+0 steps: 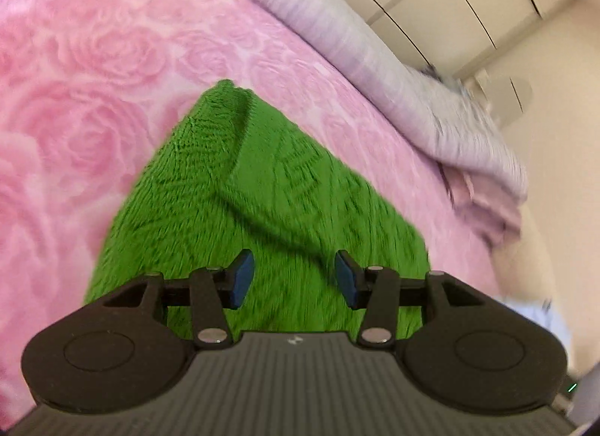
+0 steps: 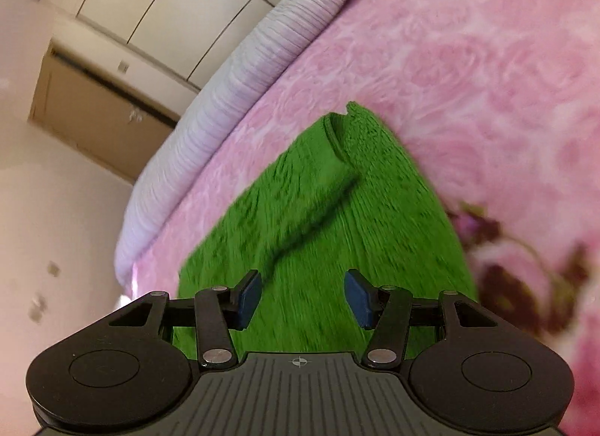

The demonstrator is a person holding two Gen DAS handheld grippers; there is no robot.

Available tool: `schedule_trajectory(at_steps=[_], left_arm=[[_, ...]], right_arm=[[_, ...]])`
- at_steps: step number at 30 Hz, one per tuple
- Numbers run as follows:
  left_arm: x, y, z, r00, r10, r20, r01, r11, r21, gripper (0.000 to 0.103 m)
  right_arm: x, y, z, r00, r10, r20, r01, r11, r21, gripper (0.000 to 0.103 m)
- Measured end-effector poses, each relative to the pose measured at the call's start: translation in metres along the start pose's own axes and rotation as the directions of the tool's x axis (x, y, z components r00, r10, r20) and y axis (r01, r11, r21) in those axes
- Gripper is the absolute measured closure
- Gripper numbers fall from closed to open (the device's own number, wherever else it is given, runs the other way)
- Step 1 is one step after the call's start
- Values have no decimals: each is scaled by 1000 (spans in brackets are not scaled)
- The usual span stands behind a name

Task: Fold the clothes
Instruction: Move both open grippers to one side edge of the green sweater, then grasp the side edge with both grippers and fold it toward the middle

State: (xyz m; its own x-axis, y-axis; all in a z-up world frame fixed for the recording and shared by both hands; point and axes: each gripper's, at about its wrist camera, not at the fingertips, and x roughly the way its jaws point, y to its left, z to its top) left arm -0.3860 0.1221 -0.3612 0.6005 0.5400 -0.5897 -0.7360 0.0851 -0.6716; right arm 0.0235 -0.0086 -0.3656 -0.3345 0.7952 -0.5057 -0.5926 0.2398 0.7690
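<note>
Lying spread on the pink rose-patterned bed cover (image 1: 93, 106), the green fleece garment (image 1: 255, 192) fills the ground directly ahead of both sets of jaws. The left gripper (image 1: 290, 277) has its jaws standing apart, blue pads facing each other with nothing pinched between them; green pile shows through the gap and runs on beyond the pads, where a dark crease crosses the cloth at a slant. Past the far tip of the garment lies more pink cover, and to the right of the jaws a pale lilac striped roll of bedding (image 1: 337, 35) borders the bed.

The right gripper (image 2: 304, 295) likewise has its jaws apart and empty over the green cloth (image 2: 322, 218). A raised fold runs away from the jaws toward a curved edge near the garment's far corner. The lilac bedding (image 2: 232, 98) sits off to the left of these jaws, with cream wardrobe doors (image 2: 168, 12) behind it. Both views are blurred.
</note>
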Motion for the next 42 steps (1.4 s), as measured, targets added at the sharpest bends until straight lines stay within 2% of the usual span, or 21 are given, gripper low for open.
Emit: schedule_trajectory(at_steps=[4, 6, 11, 12, 14, 15, 16, 18, 23, 26, 30, 37, 42], left_arm=[[23, 14, 15, 1000, -13, -10, 12, 993, -116, 60], [31, 20, 19, 999, -31, -19, 27, 988, -153, 59], [43, 21, 21, 999, -36, -16, 33, 988, -152, 60], [45, 21, 21, 999, -36, -11, 34, 989, -144, 64], [47, 19, 23, 999, -34, -3, 33, 993, -116, 76], [45, 19, 23, 999, -38, 1, 38, 995, -91, 91], [43, 18, 23, 999, -43, 5, 43, 997, -69, 92], [29, 17, 21, 998, -66, 21, 67, 997, -28, 94], [-28, 19, 0, 991, -121, 57, 118, 992, 49, 94], [-58, 26, -26, 990, -136, 47, 132, 989, 68, 94], [-86, 38, -62, 993, -110, 35, 106, 990, 96, 94], [-119, 56, -94, 993, -106, 47, 100, 989, 112, 94], [-128, 52, -102, 995, -78, 69, 65, 983, 174, 94]], right_arm=[[28, -11, 23, 1000, 8, 3, -9, 995, 103, 61], [39, -16, 30, 1000, -4, 5, 3, 991, 133, 62], [54, -28, 43, 1000, -12, 19, 8, 984, 177, 65], [56, -30, 45, 1000, -10, 24, 6, 983, 183, 67], [59, -30, 48, 999, -28, 22, 24, 986, 162, 92], [58, -29, 48, 999, -34, 25, 30, 990, 140, 93], [53, -26, 47, 999, -33, 34, 29, 993, 117, 94], [40, -21, 44, 998, -22, 55, 18, 997, 72, 95], [-24, -6, 15, 992, 64, 109, -64, 998, -1, 96], [-53, -7, -14, 992, 66, 109, -67, 998, 0, 96], [-81, -16, -51, 994, 30, 102, -33, 999, 24, 96], [-109, -20, -83, 993, 30, 116, -37, 998, 51, 96], [-109, -25, -90, 993, 13, 114, -19, 998, 59, 96]])
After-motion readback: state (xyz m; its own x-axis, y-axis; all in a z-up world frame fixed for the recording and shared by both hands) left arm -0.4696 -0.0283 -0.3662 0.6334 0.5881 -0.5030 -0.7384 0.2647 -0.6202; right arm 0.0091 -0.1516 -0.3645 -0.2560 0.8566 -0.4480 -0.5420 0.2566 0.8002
